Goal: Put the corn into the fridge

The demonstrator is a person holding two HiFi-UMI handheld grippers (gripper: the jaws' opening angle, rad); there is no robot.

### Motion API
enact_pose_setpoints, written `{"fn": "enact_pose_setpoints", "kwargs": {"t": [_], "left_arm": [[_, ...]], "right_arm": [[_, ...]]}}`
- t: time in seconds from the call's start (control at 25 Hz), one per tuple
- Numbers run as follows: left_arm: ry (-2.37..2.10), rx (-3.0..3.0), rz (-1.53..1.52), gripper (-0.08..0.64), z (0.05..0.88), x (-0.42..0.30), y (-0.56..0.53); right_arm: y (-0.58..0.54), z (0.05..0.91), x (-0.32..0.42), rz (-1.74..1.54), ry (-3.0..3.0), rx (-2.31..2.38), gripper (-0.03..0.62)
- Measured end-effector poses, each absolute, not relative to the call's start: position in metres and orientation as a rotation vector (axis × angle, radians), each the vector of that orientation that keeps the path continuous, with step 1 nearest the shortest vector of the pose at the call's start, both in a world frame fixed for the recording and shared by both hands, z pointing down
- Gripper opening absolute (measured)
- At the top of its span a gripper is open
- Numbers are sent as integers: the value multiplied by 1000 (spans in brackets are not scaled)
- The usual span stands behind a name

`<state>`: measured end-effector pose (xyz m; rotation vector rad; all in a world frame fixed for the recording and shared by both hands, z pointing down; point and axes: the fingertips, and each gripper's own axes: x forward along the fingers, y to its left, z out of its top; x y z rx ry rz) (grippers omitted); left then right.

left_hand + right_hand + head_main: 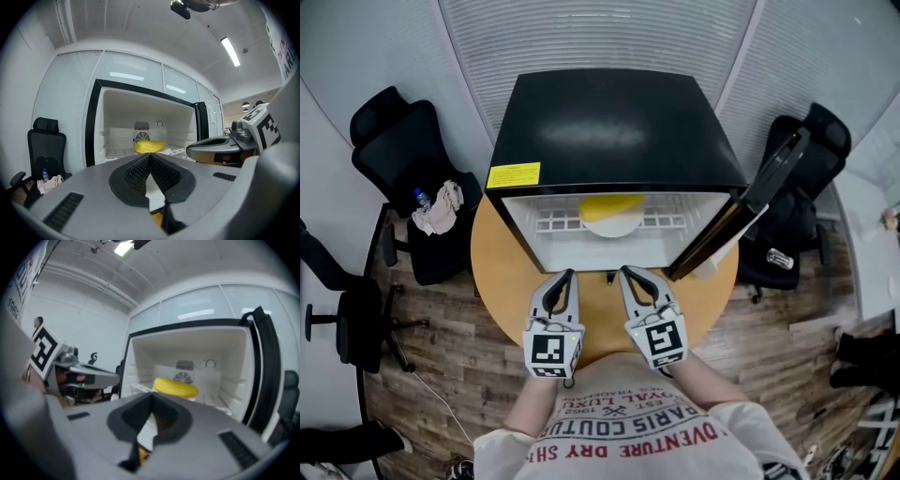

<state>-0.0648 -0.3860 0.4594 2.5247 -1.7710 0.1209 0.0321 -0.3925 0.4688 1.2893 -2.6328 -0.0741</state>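
- Left gripper [566, 277]: jaws pressed together, nothing between them.
- Right gripper [629, 274]: jaws likewise closed and empty, just beside the left one, over the round wooden table [499, 267].
- Corn [612, 202] lies on a white plate [613, 226] inside the open fridge [609, 122], ahead of both grippers.
- Fridge door [752, 204] stands swung out at right.

The fridge [614, 122] mouth gapes free (door [773, 178] aside at right), corn [612, 204] mid-shelf.

corn [612, 202]: rear hidden under fridge [614, 122] top | yellow label [514, 175]: print unreadable | shirt [647, 441]: cut at bottom edge
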Motion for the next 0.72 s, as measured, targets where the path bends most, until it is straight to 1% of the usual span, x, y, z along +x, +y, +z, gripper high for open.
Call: {"fn": "enact_pose_setpoints", "kwargs": {"t": [0.72], "left_arm": [[-1745,2519,102,32,453,-62,-386]], "right_arm": [[-404,468,41,53,-2619,1371,28]]}}
